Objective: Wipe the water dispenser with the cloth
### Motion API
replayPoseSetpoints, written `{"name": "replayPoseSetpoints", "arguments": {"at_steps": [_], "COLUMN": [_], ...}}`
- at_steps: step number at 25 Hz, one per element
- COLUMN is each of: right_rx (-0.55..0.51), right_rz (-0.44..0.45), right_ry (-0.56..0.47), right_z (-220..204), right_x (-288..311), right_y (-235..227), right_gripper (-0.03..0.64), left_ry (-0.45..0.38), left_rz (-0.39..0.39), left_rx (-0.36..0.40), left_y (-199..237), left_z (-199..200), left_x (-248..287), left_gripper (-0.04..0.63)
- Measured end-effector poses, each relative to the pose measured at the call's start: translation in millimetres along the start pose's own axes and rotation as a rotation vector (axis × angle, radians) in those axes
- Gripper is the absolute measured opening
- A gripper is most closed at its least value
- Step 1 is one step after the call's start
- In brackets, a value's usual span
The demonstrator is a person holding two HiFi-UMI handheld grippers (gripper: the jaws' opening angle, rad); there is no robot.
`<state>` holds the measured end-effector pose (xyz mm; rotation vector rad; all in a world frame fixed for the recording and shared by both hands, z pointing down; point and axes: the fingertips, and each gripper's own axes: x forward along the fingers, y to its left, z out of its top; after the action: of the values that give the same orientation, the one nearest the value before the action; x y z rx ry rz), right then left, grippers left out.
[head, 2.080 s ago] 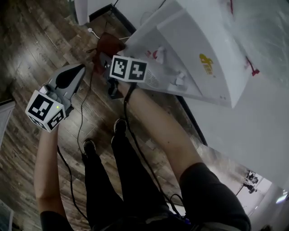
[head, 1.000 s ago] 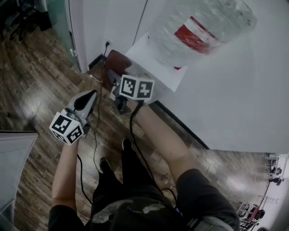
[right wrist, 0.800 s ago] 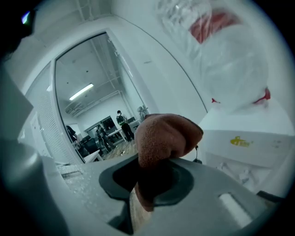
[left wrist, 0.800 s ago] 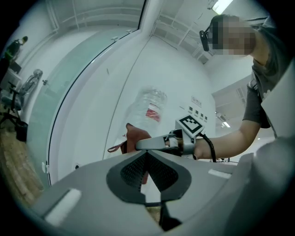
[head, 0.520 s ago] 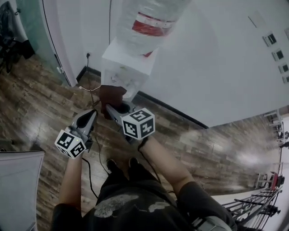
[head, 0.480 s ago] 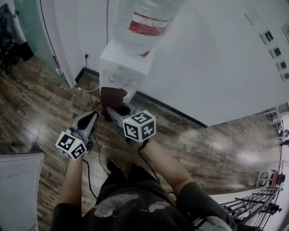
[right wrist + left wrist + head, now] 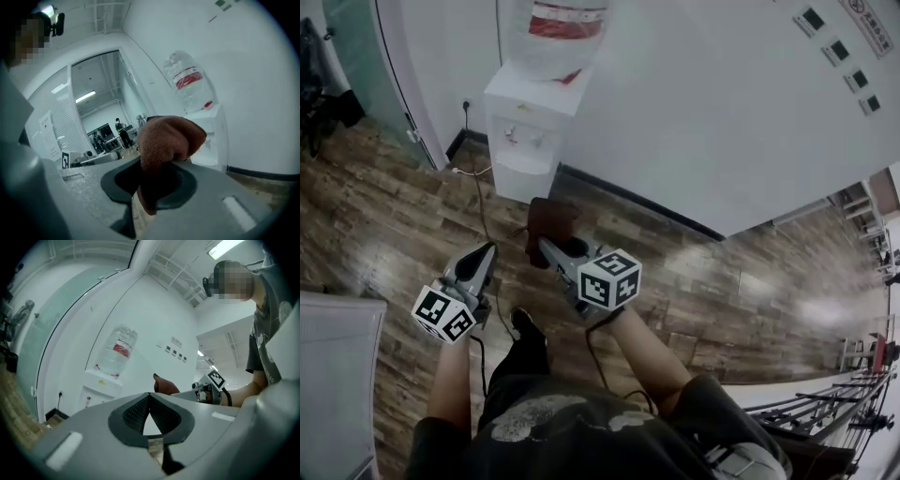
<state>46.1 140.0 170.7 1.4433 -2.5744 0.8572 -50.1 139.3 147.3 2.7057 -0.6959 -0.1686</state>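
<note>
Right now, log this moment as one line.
right gripper: jaws shut on cloth | left gripper: jaws shut, empty | cloth: apart from water dispenser | wiping: not under way

Dark wood-plank floor (image 7: 722, 281), seen from above, with a dispenser at the wall.
A tall white water dispenser (image 7: 525, 127) stands on the planks with its back to the white wall (image 7: 694, 112). A black skirting strip (image 7: 637, 202) runs where the wall meets the floor. A thin dark cable (image 7: 478, 202) trails over the boards beside the dispenser's foot. The person's black shoe (image 7: 522, 323) is planted well apart from it.
</note>
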Motion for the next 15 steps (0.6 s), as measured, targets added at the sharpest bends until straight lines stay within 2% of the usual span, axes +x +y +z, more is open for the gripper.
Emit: {"name": "replayPoseSetpoints", "arguments": {"at_steps": [4, 7, 15], "right_rx": [-0.010, 0.006, 0.034], "right_rz": [-0.029, -0.051, -0.124], "right_ry": [0.031, 0.010, -0.046], "right_z": [-48, -71, -111], "right_x": [-53, -102, -211], "right_y": [14, 28, 53], "right_gripper": [0.061, 0.061, 0.060], "left_ry": [-0.010, 0.002, 0.040], "left_rz": [-0.006, -0.028, -0.102], "left_rx": [-0.021, -0.023, -0.029], "left_y": [-50, -94, -195], "left_z": [-15, -27, -56], "left_x": [-18, -34, -70], "left_gripper": [0.011, 0.011, 0.011]}}
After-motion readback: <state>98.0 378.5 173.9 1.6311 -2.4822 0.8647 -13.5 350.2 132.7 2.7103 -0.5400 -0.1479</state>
